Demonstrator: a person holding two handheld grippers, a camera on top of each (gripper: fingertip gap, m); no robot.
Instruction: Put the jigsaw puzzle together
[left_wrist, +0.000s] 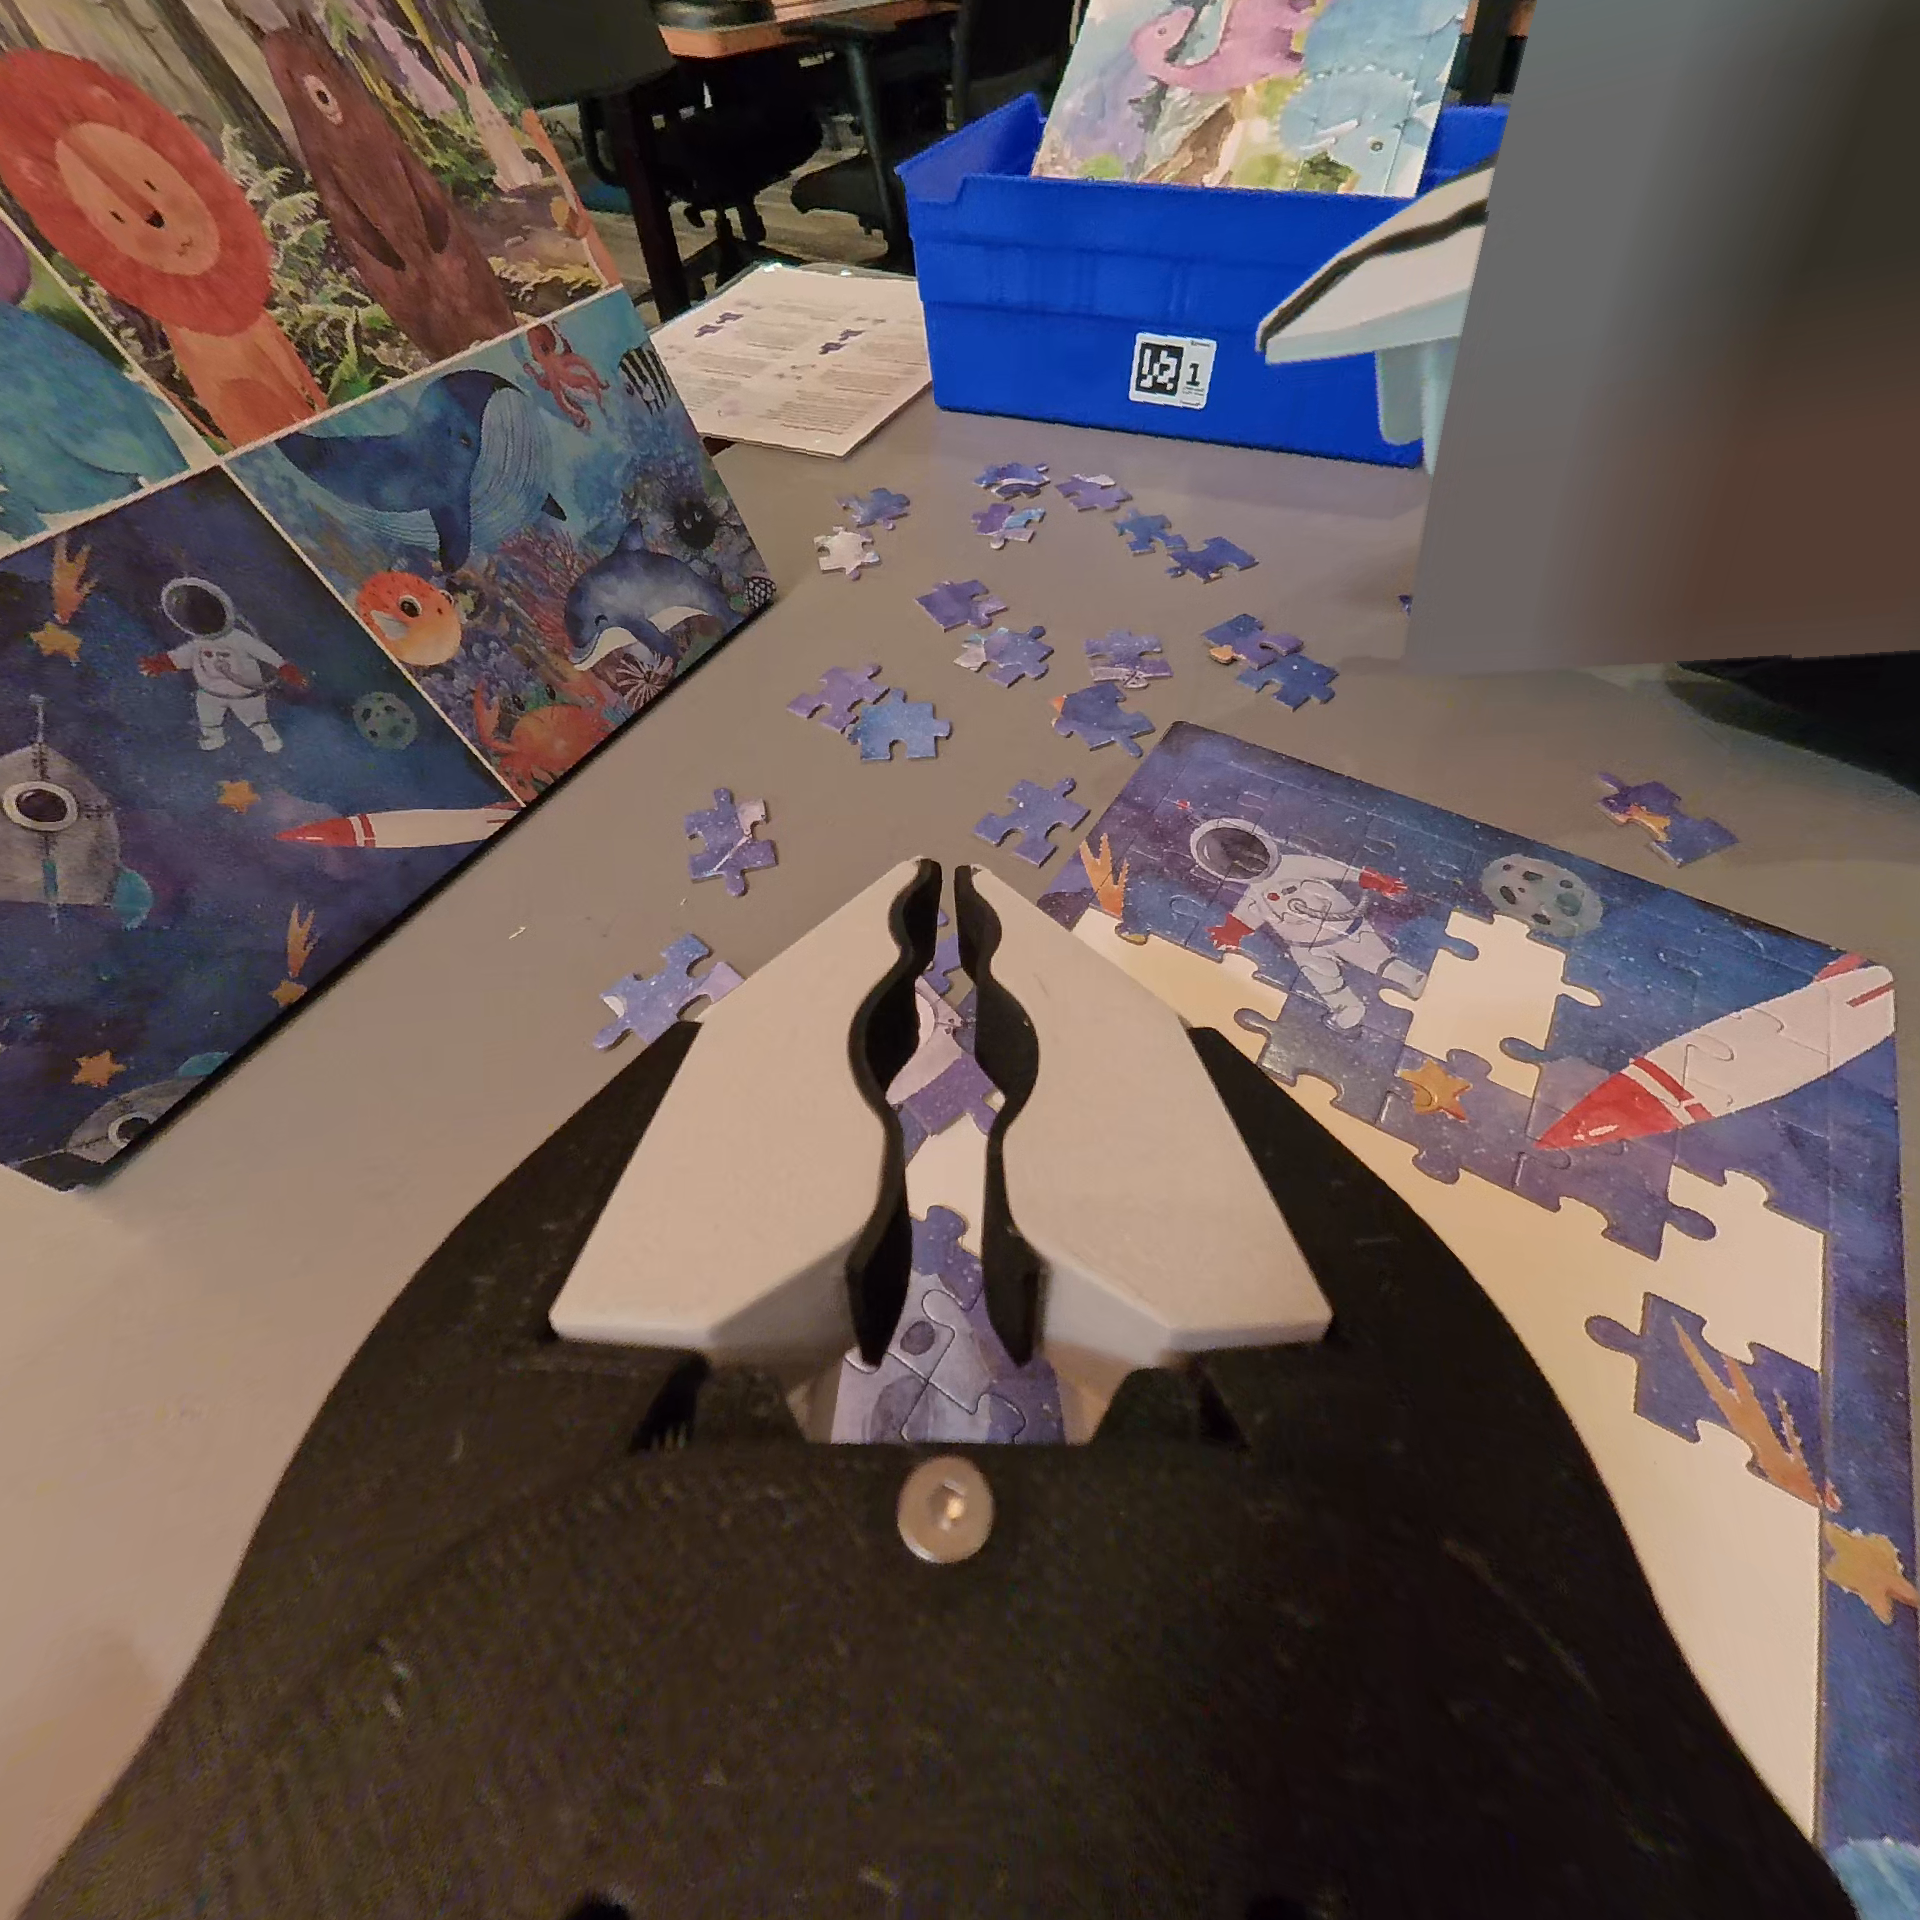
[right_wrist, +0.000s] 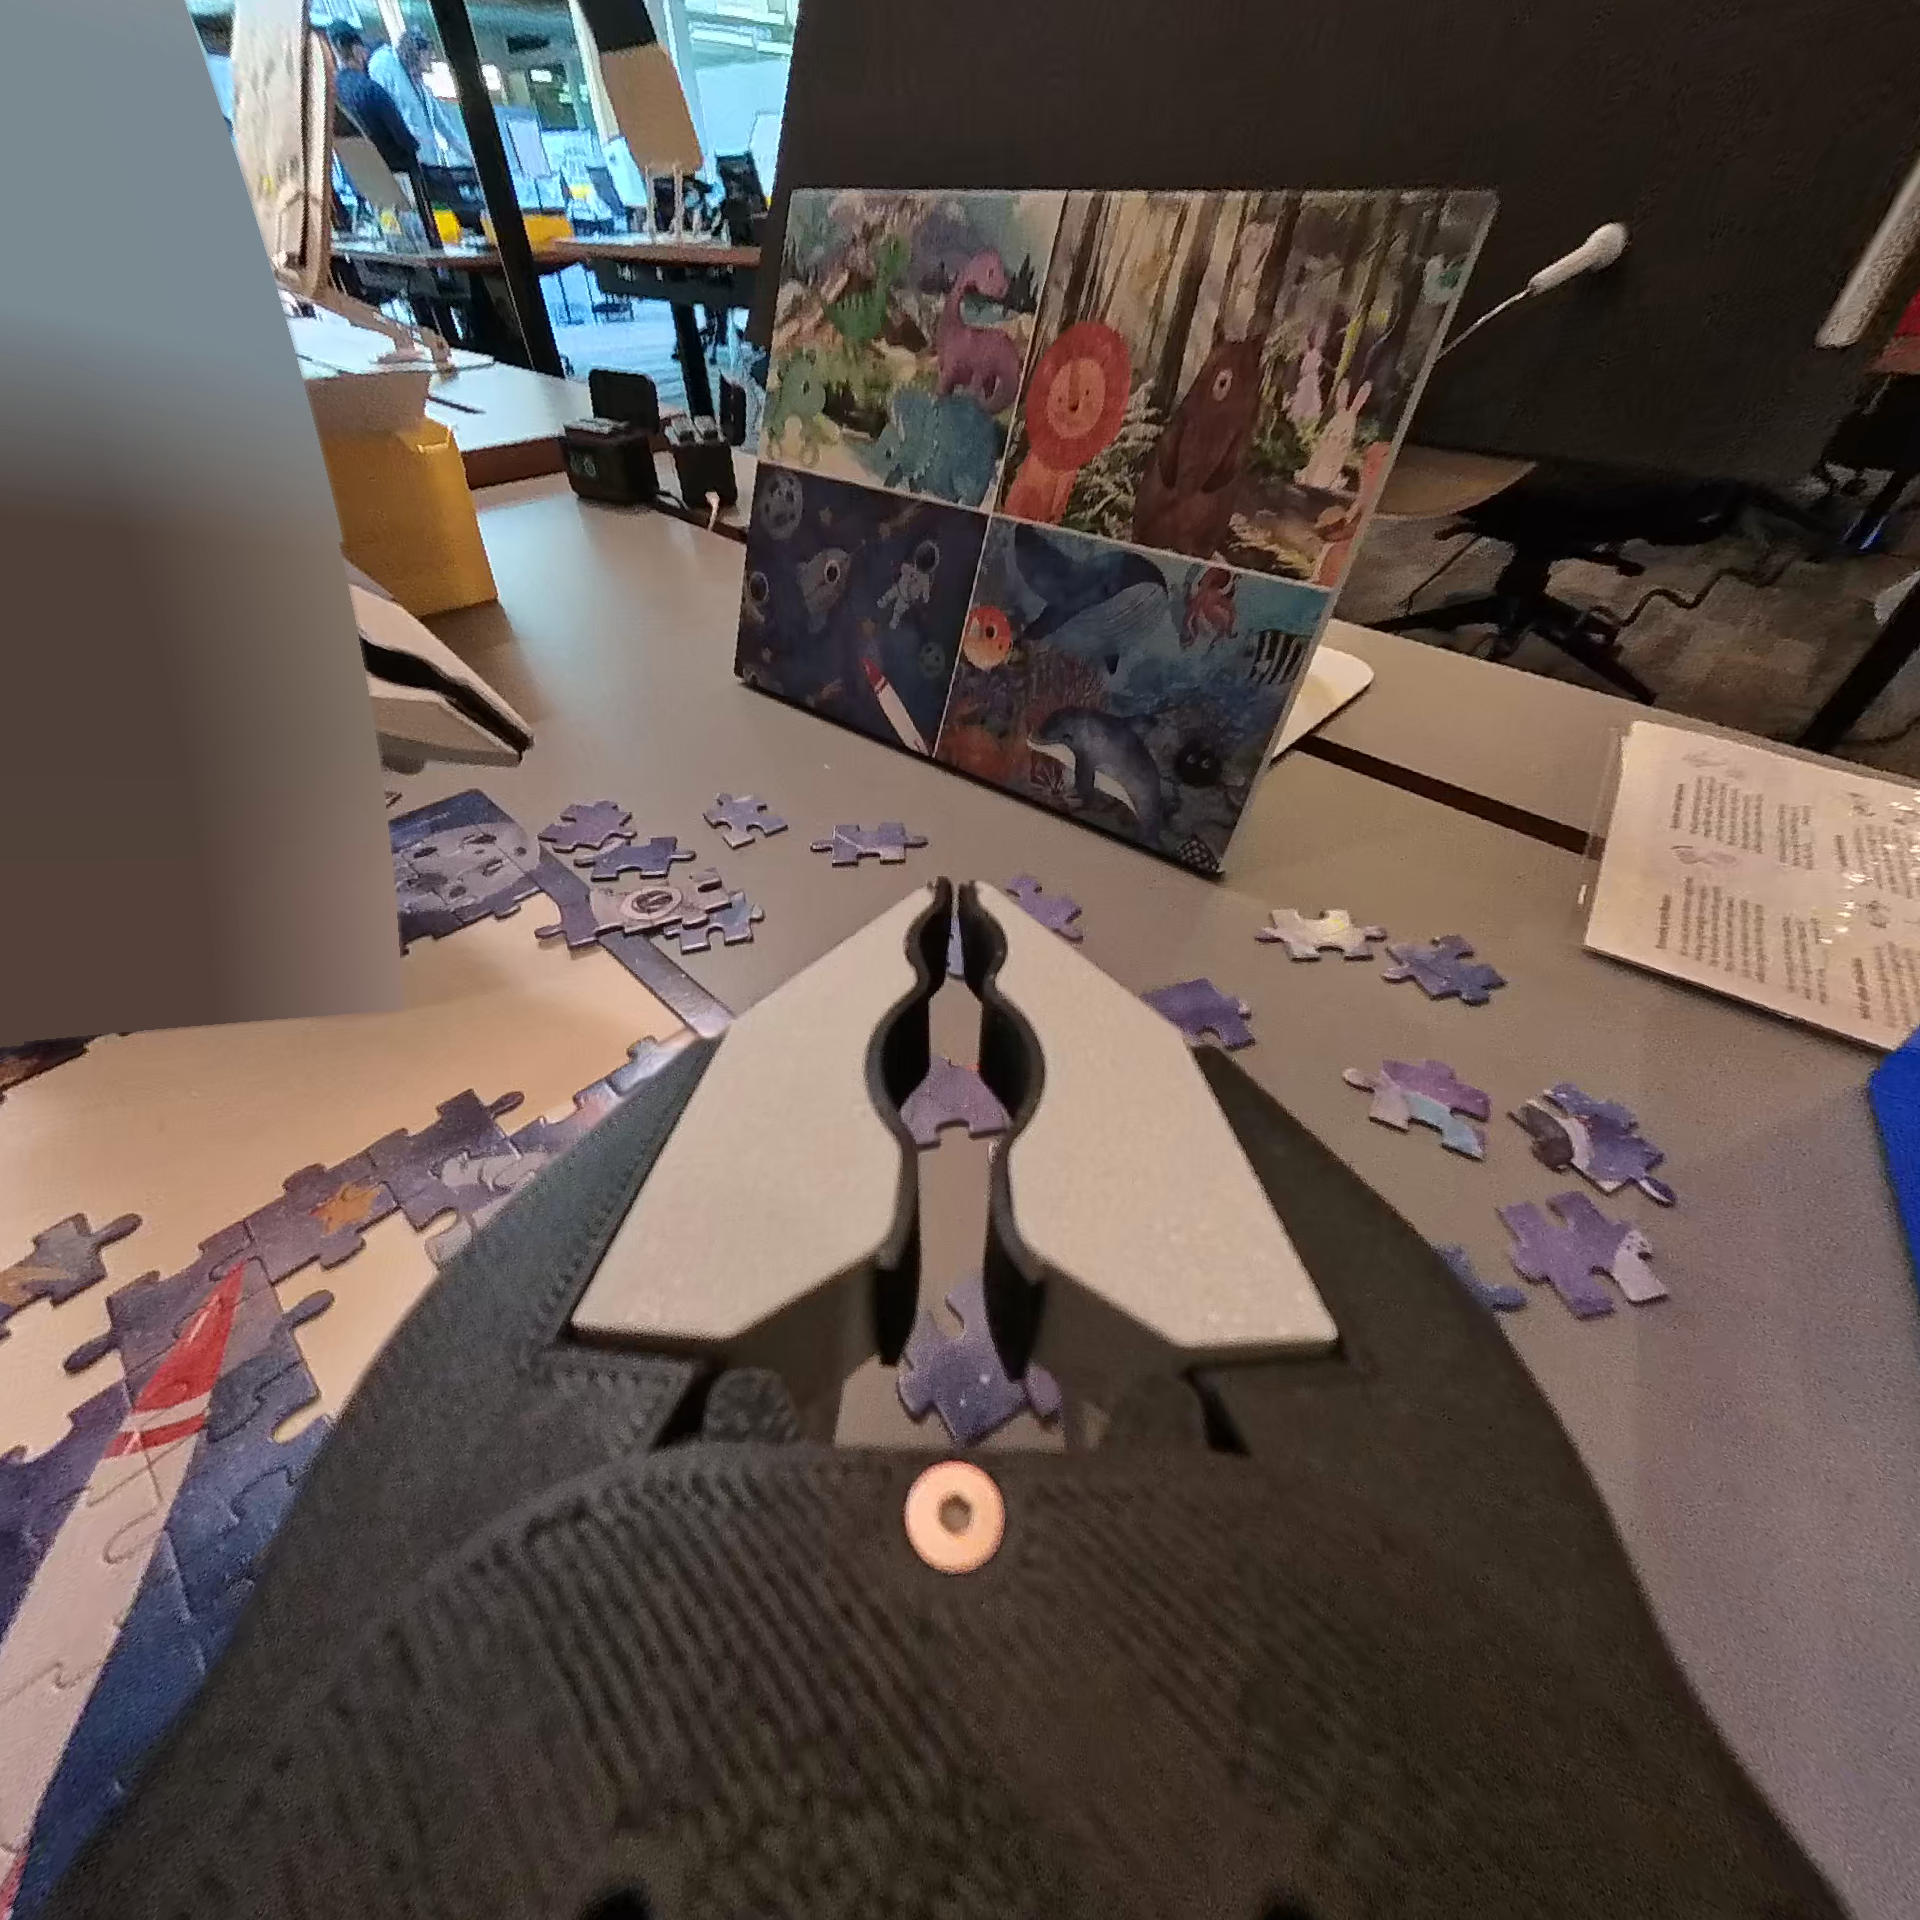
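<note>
Cardboard puzzle board (left_wrist: 1475, 1049), space scene with astronaut and rocket, lies flat on the grey desk (left_wrist: 436, 1122), part-filled; bare cream gaps in the middle and near corner. Loose blue-violet pieces (left_wrist: 1039, 665) scattered on the desk beyond it.

Left claw (left_wrist: 943, 868): fingers together, only a thin slit at the tips, nothing gripped. It hovers over the board's left edge; one loose piece (left_wrist: 665, 992) lies just beside its left finger.

Right claw (right_wrist: 956, 888): fingers together, nothing held. It hangs over loose pieces to the right of the board; one piece (right_wrist: 951, 1107) shows beneath it through the slot between the fingers.

Risks (judgement):
- Flat thin pieces, tips closed: a descent would push or skate a piece rather than take it.
- Left claw sits low over placed pieces; a sideways drag could lift or unseat joined ones.
- Pieces overlap in spots (left_wrist: 873, 712); two could come up together.

Room:
- Propped picture box (left_wrist: 312, 520) bounds the left, close to the left claw's outer side.
- Blue bin (left_wrist: 1143, 281) and printed sheet (left_wrist: 810, 364) close the far side.
- Open desk between box and board is narrow; freer space lies right of the board among the scattered pieces.
- Claws well apart.
</note>
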